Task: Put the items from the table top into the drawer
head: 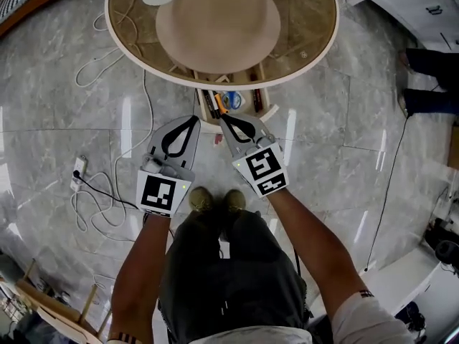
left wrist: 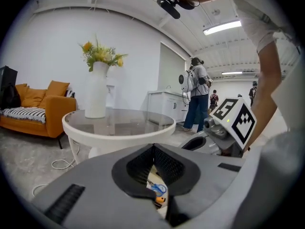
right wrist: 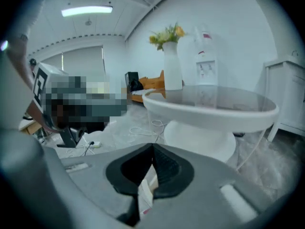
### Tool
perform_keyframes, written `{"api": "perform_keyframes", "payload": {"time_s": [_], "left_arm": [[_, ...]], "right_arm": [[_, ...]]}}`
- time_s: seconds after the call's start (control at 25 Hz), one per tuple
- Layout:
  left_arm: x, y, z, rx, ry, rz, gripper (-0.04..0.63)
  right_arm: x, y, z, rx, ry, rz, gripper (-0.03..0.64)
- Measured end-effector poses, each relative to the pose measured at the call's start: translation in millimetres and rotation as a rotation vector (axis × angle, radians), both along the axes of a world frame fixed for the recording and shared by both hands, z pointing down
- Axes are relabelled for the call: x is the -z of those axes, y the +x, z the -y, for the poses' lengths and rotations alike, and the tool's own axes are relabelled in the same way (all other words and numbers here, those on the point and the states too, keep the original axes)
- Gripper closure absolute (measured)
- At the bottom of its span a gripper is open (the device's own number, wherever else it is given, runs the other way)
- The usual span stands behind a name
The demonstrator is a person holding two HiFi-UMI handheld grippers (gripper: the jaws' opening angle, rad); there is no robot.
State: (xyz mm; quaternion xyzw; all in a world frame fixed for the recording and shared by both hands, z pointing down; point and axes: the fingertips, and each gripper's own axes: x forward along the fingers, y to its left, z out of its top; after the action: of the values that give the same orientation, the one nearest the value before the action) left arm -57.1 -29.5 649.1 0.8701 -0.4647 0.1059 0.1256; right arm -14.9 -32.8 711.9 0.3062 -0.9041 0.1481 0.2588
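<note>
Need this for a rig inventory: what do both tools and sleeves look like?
The left tool and right tool have pale grey jaws and black ribbed pads. Each is topped by a cube of black-and-white square markers with a green light. The short white sleeves have striped cuffs.

Floor is polished stone-look tile, super glossy, with the lights streaking right across it. Table has a smooth glass top that mirrors the room, a glossy white rim, and what looks like pale wood slats under the glass. The left gripper and right gripper are both matt grey plastic shells. The pads inside are black, ribbed and rubbery looking. The marker cube has a flat matt black-and-white print. Vase is white and smooth with a soft sheen, maybe ceramic, can't tell. Sofa is matt orange cloth. Trousers are dull dark fabric.
</note>
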Motion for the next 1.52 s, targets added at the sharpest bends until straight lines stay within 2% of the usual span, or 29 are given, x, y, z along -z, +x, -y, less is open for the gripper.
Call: {"api": "perform_keyframes", "payload": {"time_s": [0.2,0.32,0.6,1.0,1.4,1.52], "left_arm": [[84,1,-4,0.040,0.009,-0.063,0.595],[137,2,-13,0.037,0.035,-0.088,0.595],[262,11,-26,-0.005,0.113,-0.101,0.595],[380,20,-45,-0.045,0.172,-0.102,0.595],[503,42,-86,-0.095,0.319,-0.144,0.595],[525,47,-99,-0.117,0.331,-0.148,0.595]], "right_arm": [[113,13,-3,-0.028,0.079,0.136,0.617],[183,16,-3,-0.043,0.129,0.206,0.616],[317,6,-14,0.008,0.222,0.277,0.616],[452,5,-43,0.051,0.322,0.369,0.617],[563,39,-84,0.031,0.417,0.446,0.617],[584,40,-98,0.045,0.437,0.452,0.617]]}}
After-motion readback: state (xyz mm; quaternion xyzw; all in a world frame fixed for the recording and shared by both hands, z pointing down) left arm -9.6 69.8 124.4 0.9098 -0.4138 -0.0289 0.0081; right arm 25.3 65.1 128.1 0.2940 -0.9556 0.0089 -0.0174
